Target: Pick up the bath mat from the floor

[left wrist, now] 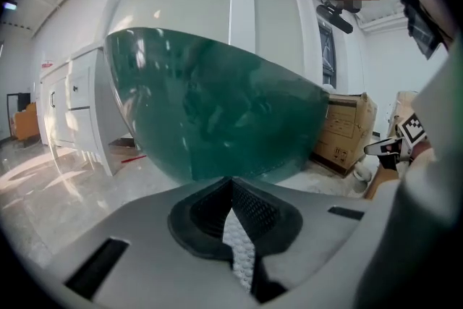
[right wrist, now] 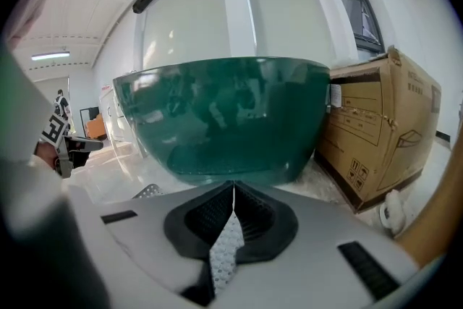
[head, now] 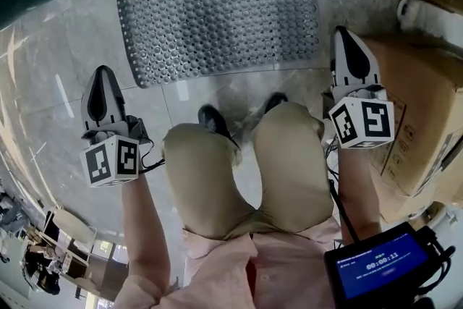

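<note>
The grey bath mat [head: 217, 18], covered in small holes, lies flat on the marble floor ahead of my knees. My left gripper [head: 103, 74] hovers just off the mat's near left corner, jaws shut and empty. My right gripper [head: 344, 36] hangs beside the mat's right edge, also shut with nothing in it. In the left gripper view the jaws [left wrist: 233, 181] meet in a closed line facing the green tub. The right gripper view shows its closed jaws [right wrist: 233, 189] and a corner of the mat [right wrist: 148, 191] low on the left.
A dark green tub [right wrist: 231, 119] stands behind the mat. A large cardboard box [head: 419, 119] sits to the right, close to my right gripper. My knees [head: 246, 163] and shoes are just short of the mat. White cabinets [left wrist: 72, 112] stand at the left.
</note>
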Action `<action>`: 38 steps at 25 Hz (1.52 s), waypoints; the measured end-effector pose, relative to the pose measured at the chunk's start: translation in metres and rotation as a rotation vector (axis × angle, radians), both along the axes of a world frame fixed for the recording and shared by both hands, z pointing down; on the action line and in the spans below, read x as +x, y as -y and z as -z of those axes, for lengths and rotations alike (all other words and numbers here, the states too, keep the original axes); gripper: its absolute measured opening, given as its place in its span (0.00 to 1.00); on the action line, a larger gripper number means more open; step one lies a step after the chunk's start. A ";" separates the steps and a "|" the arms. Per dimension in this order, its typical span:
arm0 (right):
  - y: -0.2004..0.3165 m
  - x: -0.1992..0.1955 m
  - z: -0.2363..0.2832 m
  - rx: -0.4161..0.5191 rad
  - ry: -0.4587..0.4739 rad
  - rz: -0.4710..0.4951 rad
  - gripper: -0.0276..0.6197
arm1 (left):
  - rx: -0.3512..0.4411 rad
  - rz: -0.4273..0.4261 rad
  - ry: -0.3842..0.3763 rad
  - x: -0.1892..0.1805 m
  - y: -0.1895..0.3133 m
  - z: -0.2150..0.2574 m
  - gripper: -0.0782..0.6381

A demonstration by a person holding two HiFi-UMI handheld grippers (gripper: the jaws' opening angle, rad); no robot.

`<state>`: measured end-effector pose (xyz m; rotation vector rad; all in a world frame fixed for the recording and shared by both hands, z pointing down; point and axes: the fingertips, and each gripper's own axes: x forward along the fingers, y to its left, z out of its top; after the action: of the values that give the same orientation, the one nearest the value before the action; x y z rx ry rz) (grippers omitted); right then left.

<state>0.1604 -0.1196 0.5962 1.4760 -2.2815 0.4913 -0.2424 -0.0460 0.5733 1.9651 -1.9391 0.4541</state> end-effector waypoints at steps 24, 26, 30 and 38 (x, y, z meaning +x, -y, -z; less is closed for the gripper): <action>0.022 -0.003 -0.109 0.044 -0.039 0.061 0.07 | 0.004 0.071 -0.012 -0.058 -0.025 -0.156 0.15; 0.027 -0.003 -0.106 0.054 -0.046 0.066 0.07 | -0.003 0.074 -0.023 -0.061 -0.024 -0.165 0.15; 0.024 -0.001 -0.104 0.056 -0.063 0.073 0.07 | -0.033 0.101 -0.008 -0.071 -0.026 -0.183 0.15; 0.014 0.005 -0.128 0.040 -0.097 0.070 0.07 | -0.073 0.048 -0.078 -0.076 -0.031 -0.242 0.32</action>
<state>0.1657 -0.1336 0.7243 1.4011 -2.2701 0.3481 -0.3183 -0.0154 0.8155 1.8596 -1.8904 0.4231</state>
